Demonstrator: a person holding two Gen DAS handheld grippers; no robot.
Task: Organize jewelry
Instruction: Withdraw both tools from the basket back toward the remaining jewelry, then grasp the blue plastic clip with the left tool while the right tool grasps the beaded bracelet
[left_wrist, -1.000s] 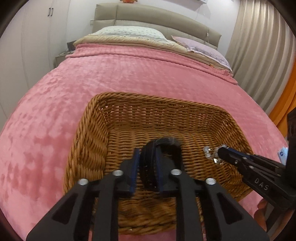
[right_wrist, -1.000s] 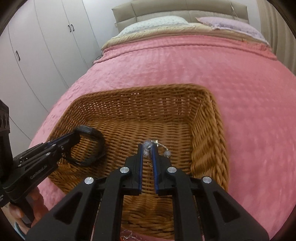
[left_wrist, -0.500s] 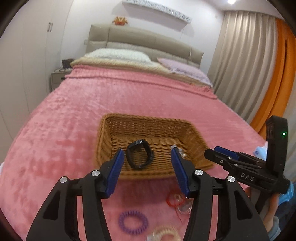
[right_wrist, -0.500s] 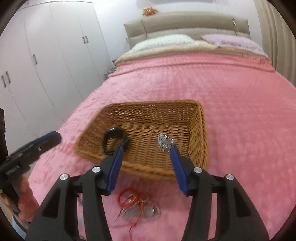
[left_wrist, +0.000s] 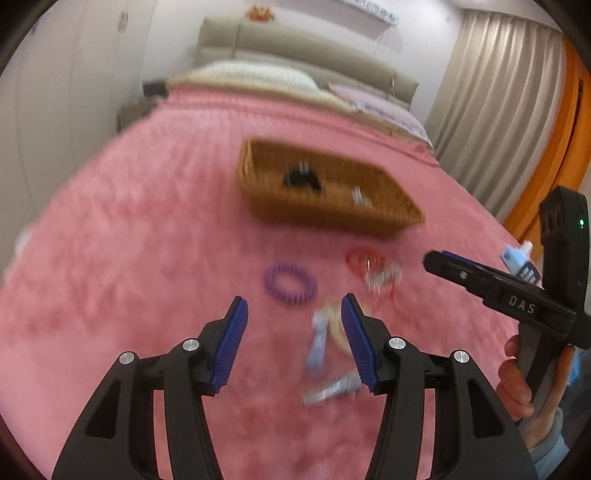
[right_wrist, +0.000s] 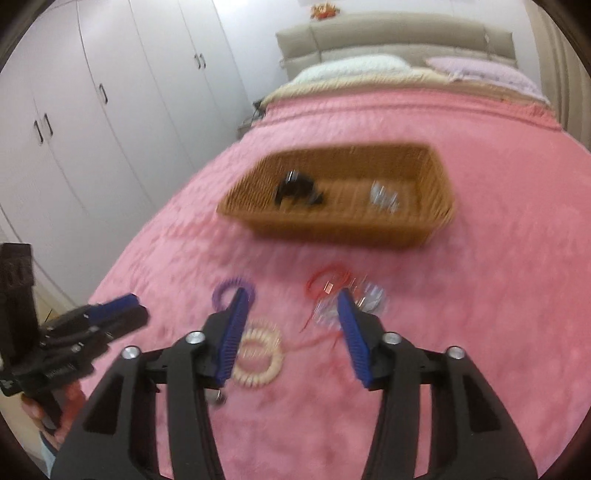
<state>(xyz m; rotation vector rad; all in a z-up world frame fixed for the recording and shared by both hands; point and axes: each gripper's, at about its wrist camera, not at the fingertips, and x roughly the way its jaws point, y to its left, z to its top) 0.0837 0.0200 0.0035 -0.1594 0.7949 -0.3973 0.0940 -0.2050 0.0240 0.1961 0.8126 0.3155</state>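
Note:
A wicker basket (left_wrist: 321, 216) (right_wrist: 332, 230) sits on the pink bedspread. In it lie a black band (left_wrist: 301, 179) (right_wrist: 297, 190) and a silver piece (left_wrist: 360, 197) (right_wrist: 384, 195). Nearer on the bed lie a purple coil ring (left_wrist: 290, 282) (right_wrist: 225, 290), a beige coil ring (right_wrist: 258, 360), a red cord with clear bits (left_wrist: 364, 260) (right_wrist: 325, 282) and a pale blue and silver item (left_wrist: 319, 339). My left gripper (left_wrist: 294, 306) hovers open above these, holding nothing. My right gripper (right_wrist: 292, 297) is also empty, its jaws closing, and appears from the side (left_wrist: 443, 260). The picture is blurred.
Pillows (right_wrist: 351, 68) and a padded headboard (right_wrist: 388, 33) are at the far end of the bed. White wardrobes (right_wrist: 92, 110) line the left side, curtains (left_wrist: 498, 110) the right. A person's hand (left_wrist: 517, 384) holds the right gripper's handle.
Both grippers opened, leaving the black band and the silver piece in the basket. They pulled back from the basket to above the loose items on the near bedspread.

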